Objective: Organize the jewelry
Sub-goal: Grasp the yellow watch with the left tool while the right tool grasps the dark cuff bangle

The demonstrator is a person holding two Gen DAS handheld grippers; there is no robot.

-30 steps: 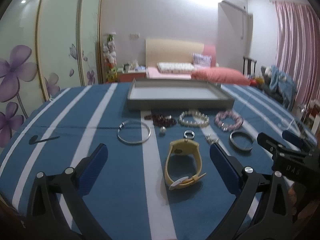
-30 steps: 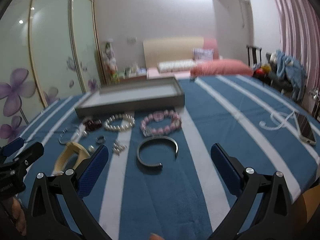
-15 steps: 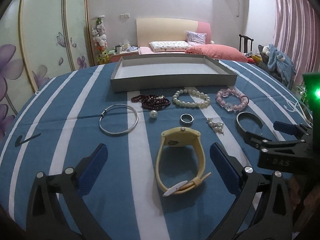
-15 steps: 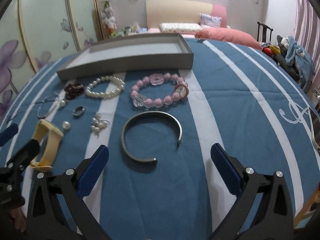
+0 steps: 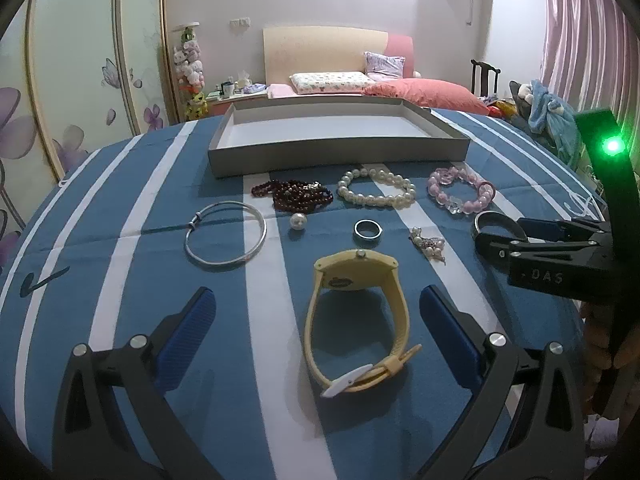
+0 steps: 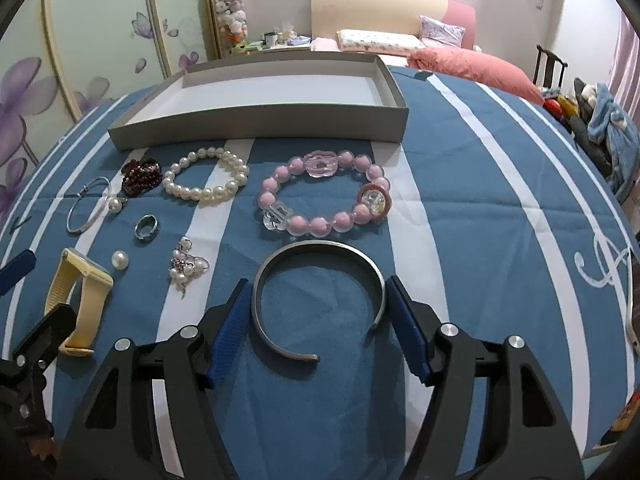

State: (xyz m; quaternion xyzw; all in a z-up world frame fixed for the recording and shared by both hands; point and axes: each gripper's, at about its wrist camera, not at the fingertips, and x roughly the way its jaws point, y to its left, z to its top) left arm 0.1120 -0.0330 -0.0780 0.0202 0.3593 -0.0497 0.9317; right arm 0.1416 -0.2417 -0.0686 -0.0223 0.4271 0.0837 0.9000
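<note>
Here, the right gripper (image 6: 318, 328) was low over the blue striped cloth (image 6: 460, 220), and its two blue pads sat on either side of the open metal cuff (image 6: 320, 304). The pads were very close to the cuff's sides, but I could not tell if they were touching it. The cuff lay flat on the cloth, just in front of the pink bead bracelet (image 6: 324, 194). The left gripper (image 5: 320, 332) was opened wide, with the yellow watch (image 5: 356, 316) lying on the cloth between its blue pads, and the pads were well apart from it. Past the watch lay a small ring (image 5: 367, 231), a loose pearl (image 5: 298, 222), a little cluster of pearls (image 5: 429, 243) and a thin silver bangle (image 5: 225, 240). Farther back, in a row near the gray tray (image 5: 340, 156), were the dark red beads (image 5: 298, 196), the white pearl bracelet (image 5: 376, 192) and the pink one. The tray had nothing in it that I could see. A second loose pearl (image 6: 120, 259) lay beside the watch in the right wrist view.
</note>
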